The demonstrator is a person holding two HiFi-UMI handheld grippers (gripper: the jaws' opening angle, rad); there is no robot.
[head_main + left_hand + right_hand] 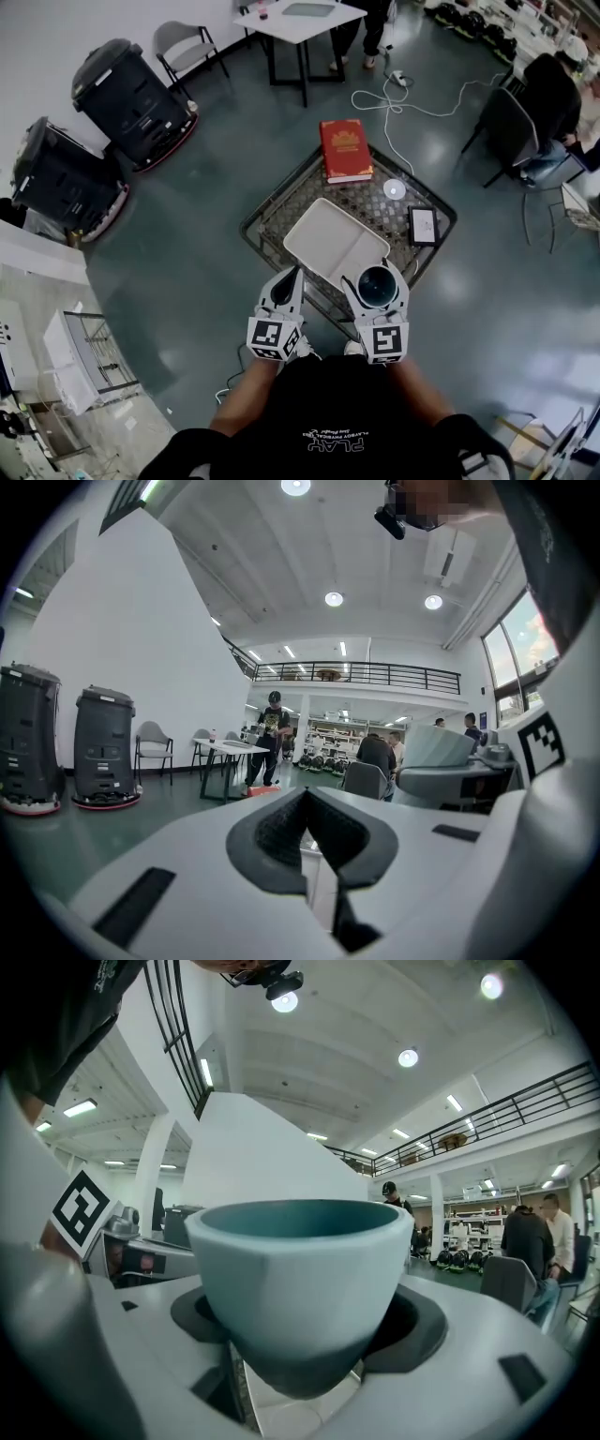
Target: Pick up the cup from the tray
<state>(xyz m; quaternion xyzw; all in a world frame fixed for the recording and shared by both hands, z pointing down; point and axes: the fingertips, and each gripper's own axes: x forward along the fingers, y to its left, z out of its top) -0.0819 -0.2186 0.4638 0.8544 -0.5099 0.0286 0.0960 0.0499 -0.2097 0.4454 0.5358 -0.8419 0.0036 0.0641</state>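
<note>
A pale teal cup (305, 1283) with a dark inside is clamped upright between the jaws of my right gripper (305, 1372). In the head view the cup (377, 284) hangs over the near right corner of the white tray (328, 239), held by the right gripper (377, 289). The tray lies bare on a low wire-mesh table (277, 202). My left gripper (289, 279) hovers just left of the tray's near edge. Its jaws are shut with nothing between them (309, 841).
On the mesh table lie a red book (345, 148), a small white round object (395, 189) and a framed card (424, 225). Two dark cleaning machines (131, 89) stand at the left. A white table (300, 19), chairs, floor cables and people stand farther off.
</note>
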